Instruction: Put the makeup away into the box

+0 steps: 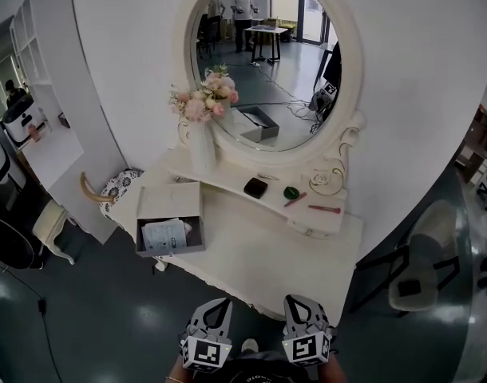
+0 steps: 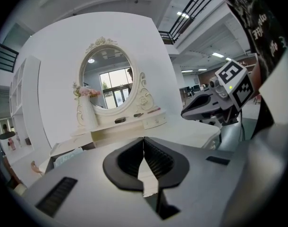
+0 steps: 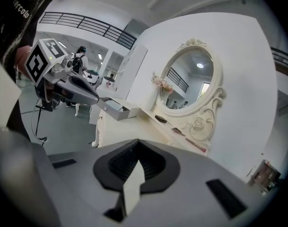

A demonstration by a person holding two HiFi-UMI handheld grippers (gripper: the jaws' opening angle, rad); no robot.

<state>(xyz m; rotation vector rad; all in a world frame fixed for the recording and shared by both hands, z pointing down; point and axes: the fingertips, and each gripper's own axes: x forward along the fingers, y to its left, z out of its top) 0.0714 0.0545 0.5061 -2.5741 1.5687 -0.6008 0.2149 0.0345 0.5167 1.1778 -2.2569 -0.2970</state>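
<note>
Evidently short of the dresser, both claws shut and empty

Head view: the left gripper [image 1: 221, 302] and right gripper [image 1: 294, 299] are held low and side by side, aimed at the dressing table [image 1: 259, 270] and well apart from it. The box [image 1: 170, 228] lies open at the table's left end, probably to receive the makeup. A black compact [image 1: 255, 187], green pot [image 1: 291, 192] and pink pencil [image 1: 324, 209] lie on the shelf under the mirror.

Left gripper view: jaws meet tip to tip, holding nothing.

Right gripper view: jaws likewise closed and bare, tilted slightly downward.
</note>
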